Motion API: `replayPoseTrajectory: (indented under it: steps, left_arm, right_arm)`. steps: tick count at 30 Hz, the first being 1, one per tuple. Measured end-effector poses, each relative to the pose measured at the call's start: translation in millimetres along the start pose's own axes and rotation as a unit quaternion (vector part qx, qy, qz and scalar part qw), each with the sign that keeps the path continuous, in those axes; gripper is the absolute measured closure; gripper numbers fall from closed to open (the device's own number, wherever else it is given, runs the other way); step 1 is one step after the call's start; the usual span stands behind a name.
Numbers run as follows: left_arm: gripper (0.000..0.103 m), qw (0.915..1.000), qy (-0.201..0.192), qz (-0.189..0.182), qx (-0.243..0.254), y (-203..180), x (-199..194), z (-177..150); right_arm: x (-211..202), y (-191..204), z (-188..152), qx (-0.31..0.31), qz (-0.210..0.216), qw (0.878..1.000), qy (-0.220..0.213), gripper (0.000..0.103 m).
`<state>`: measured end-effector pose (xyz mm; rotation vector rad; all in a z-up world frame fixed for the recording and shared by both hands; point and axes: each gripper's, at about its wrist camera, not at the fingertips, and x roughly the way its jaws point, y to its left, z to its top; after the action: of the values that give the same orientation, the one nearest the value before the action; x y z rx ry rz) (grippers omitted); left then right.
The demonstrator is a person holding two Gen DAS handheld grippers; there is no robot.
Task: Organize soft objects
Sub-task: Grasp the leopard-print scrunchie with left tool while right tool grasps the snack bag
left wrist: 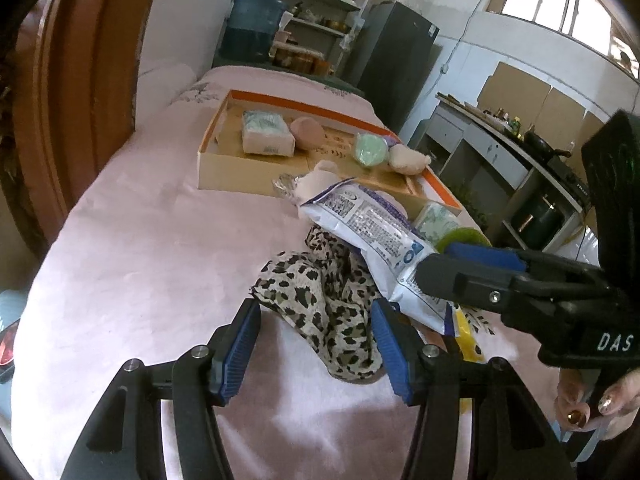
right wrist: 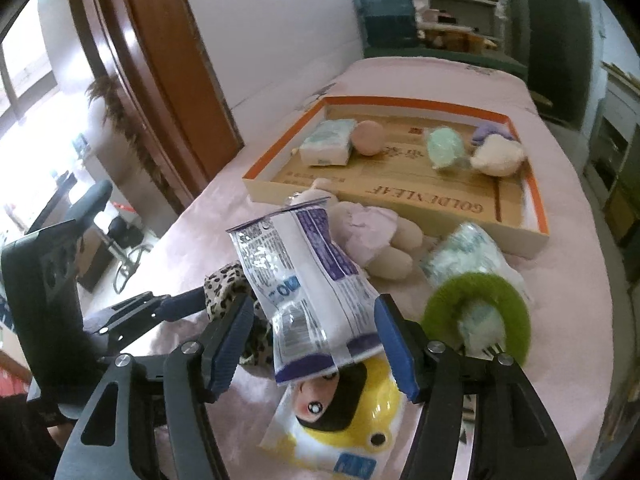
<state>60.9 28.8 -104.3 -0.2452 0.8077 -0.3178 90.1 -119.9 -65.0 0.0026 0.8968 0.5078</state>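
Risk first: pile in middle of frame is messy. My right gripper (right wrist: pixel 316 344) may pinch white bag (right wrist: pixel 308 280) plus yellow pack (right wrist: pixel 348 412) under it, then both drag. Bag is slippery, may slide out. My left gripper (left wrist: pixel 316 344) may snag only scarf (left wrist: pixel 320 300) corner, so scarf trails off bed (left wrist: pixel 140 240).

Both grippers wide open, holding nothing. Bag end sits between right pads, not squeezed. Scarf lies between left pads. Box (right wrist: pixel 536 208) waits in upper part of frame.

White walls, a brown wooden door (right wrist: pixel 160 80), cluttered shelves (left wrist: pixel 320 4), a dark fridge (left wrist: pixel 396 64) and daylit high windows (left wrist: pixel 560 4).
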Motion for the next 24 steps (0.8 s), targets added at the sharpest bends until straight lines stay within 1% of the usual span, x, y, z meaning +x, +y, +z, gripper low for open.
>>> replayPoseTrajectory:
  steps: [3,6,8,9,11,13,14,15,16,18,19,24]
  left_arm:
    - [0.046,0.9998,0.019,-0.003,0.0,0,8,2]
    - [0.046,0.9997,0.022,-0.005,0.0,-1,12,5]
    - [0.048,0.9997,0.024,-0.009,-0.003,0,14,5]
    - [0.05,0.9996,0.023,-0.012,-0.006,2,14,6]
    - [0.064,0.9994,0.022,-0.022,-0.014,5,14,5]
    - [0.071,0.9988,0.027,-0.031,-0.026,10,17,6]
    - [0.077,0.9988,0.025,-0.032,-0.027,11,17,6]
    - [0.08,0.9988,0.025,-0.033,-0.026,11,17,7]
    - [0.084,0.9989,0.025,-0.032,-0.025,11,18,7]
    - [0.087,0.9991,0.023,-0.03,-0.019,9,17,6]
    - [0.088,0.9992,0.021,-0.029,-0.017,8,17,6]
    - [0.09,0.9993,0.016,-0.029,-0.017,8,14,6]
  right_arm:
    - [8,3,5,-0.016,0.003,1.0,0.004,0.038]
    - [17,3,11,-0.032,-0.004,0.999,0.009,0.038]
    - [24,3,13,-0.037,-0.005,0.999,0.015,0.033]
    - [26,2,14,-0.038,-0.003,0.999,0.019,0.033]
    - [31,0,14,-0.039,0.001,0.999,0.026,0.033]
    - [34,0,14,-0.038,0.005,0.999,0.03,0.033]
    - [35,-2,13,-0.033,0.01,0.999,0.031,0.036]
    - [36,-4,13,-0.027,0.016,0.999,0.033,0.039]
    - [36,-4,12,-0.022,0.019,0.999,0.033,0.044]
    - [35,-6,11,-0.014,0.024,0.999,0.033,0.057]
    - [34,-6,11,-0.011,0.025,0.999,0.032,0.061]
    - [29,-4,8,-0.011,0.021,0.999,0.026,0.068]
